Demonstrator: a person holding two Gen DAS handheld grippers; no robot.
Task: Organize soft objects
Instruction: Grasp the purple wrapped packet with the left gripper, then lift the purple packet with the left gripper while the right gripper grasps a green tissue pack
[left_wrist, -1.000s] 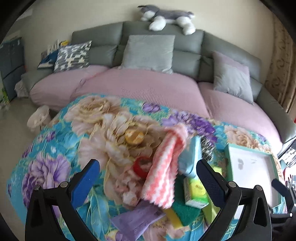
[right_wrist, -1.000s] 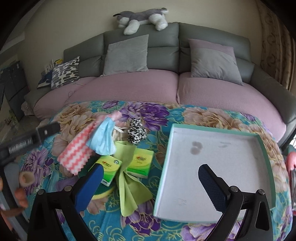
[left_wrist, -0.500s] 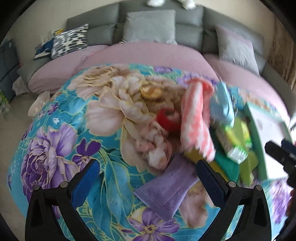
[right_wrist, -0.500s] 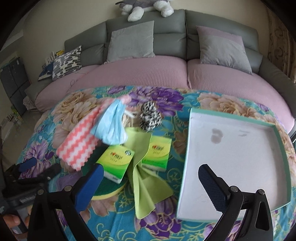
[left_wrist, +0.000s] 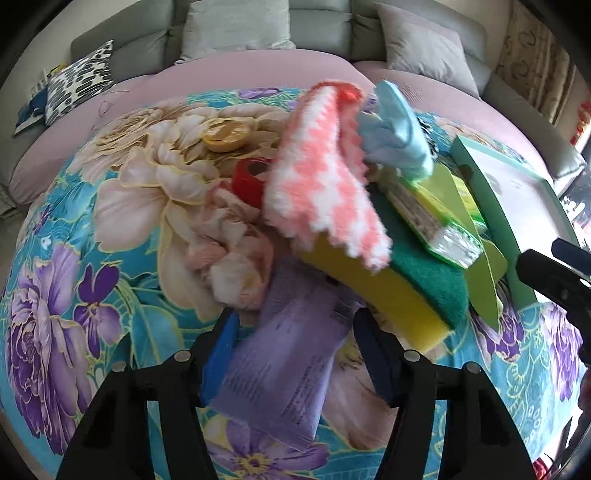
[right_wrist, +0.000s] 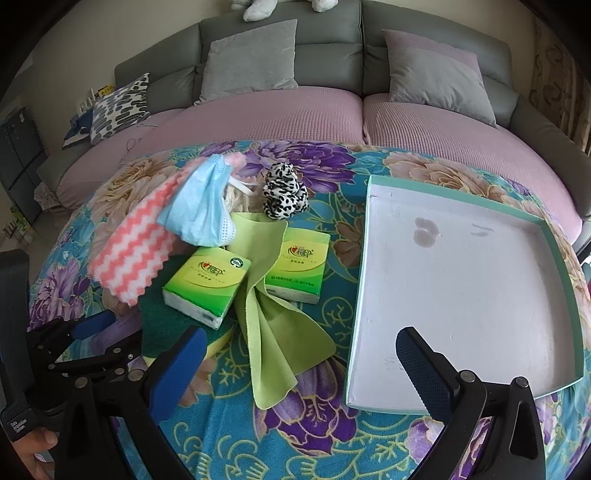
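Observation:
My left gripper (left_wrist: 295, 354) has its fingers on both sides of a purple tissue pack (left_wrist: 284, 362) that lies on the floral cloth; the jaws look closed onto it. Behind it a pink-and-white cloth (left_wrist: 321, 181) and a blue face mask (left_wrist: 399, 125) lie over a yellow-green sponge (left_wrist: 399, 295). My right gripper (right_wrist: 299, 354) is open and empty above the table, between a light green cloth (right_wrist: 273, 317) and the white tray (right_wrist: 461, 295). Two green tissue packs (right_wrist: 208, 280) and a leopard scrunchie (right_wrist: 284, 192) lie left of the tray.
A red tape roll (left_wrist: 251, 177) and a yellow lid (left_wrist: 227, 136) lie further back on the table. A pale crumpled cloth (left_wrist: 236, 254) lies left of the sponge. A grey sofa with pink covers and cushions (right_wrist: 251, 59) stands behind the table.
My left gripper has come down and forward to the purple tissue pack and its fingers have closed in around it. My right gripper has moved slightly nearer the table, still open.

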